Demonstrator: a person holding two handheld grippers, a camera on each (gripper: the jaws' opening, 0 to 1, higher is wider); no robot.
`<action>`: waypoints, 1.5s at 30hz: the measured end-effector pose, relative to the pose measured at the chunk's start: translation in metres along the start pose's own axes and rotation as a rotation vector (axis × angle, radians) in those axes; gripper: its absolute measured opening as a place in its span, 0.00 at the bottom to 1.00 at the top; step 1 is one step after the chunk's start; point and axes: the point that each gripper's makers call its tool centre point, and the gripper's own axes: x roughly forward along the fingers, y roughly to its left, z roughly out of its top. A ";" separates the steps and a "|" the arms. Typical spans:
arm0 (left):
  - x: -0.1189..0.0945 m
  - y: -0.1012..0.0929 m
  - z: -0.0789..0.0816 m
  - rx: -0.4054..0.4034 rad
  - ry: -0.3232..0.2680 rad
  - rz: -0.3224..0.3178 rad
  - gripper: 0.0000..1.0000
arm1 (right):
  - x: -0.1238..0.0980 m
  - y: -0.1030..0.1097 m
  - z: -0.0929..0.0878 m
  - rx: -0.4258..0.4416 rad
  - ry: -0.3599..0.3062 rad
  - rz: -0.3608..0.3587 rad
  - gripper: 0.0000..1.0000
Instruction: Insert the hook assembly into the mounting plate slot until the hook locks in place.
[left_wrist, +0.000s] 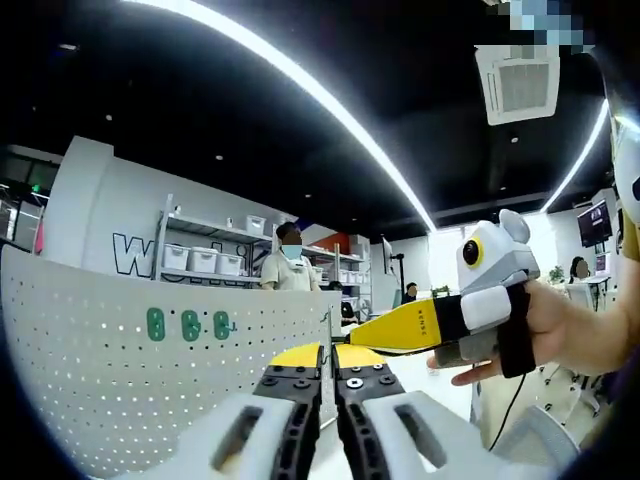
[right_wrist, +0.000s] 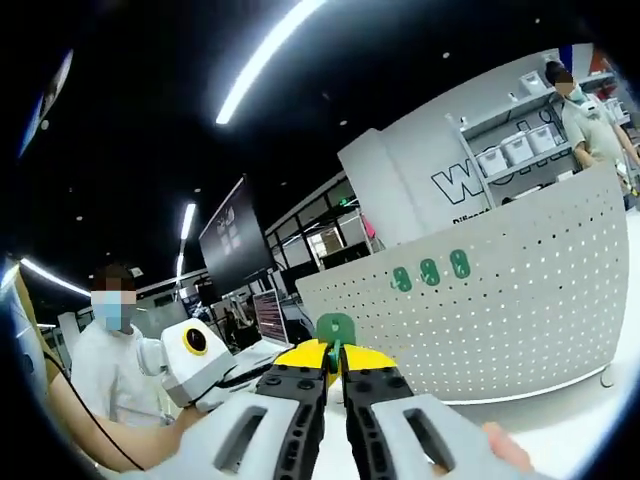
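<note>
The white perforated mounting plate (left_wrist: 120, 380) stands upright, with three green hooks (left_wrist: 190, 325) seated in a row near its top. My left gripper (left_wrist: 328, 352) is shut on the plate's right edge, which runs down between its yellow-tipped jaws. The right gripper (left_wrist: 352, 340) reaches in from the right, held by a hand, with its yellow tips close to that same edge. In the right gripper view, my right gripper (right_wrist: 332, 352) is shut on a green hook (right_wrist: 335, 328) sticking up from its tips. It sits left of the plate (right_wrist: 520, 300) and its three hooks (right_wrist: 430, 272). The left gripper's white housing (right_wrist: 192, 368) is at lower left.
The plate stands on a white table (right_wrist: 570, 430). Behind it are a shelf of white bins (left_wrist: 205, 260) and a standing person (left_wrist: 290, 262). The person holding the grippers (right_wrist: 110, 370) is at the left, with dark monitors (right_wrist: 235, 240) beyond.
</note>
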 end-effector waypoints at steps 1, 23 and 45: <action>0.000 0.000 0.000 -0.007 -0.003 -0.001 0.04 | 0.000 0.000 0.001 -0.001 0.001 0.005 0.01; 0.007 -0.005 -0.021 0.021 0.104 -0.011 0.22 | -0.006 -0.003 0.019 -0.176 -0.092 -0.055 0.01; -0.010 0.009 -0.055 -0.001 0.260 0.029 0.47 | -0.012 -0.011 0.025 -0.179 -0.103 -0.056 0.01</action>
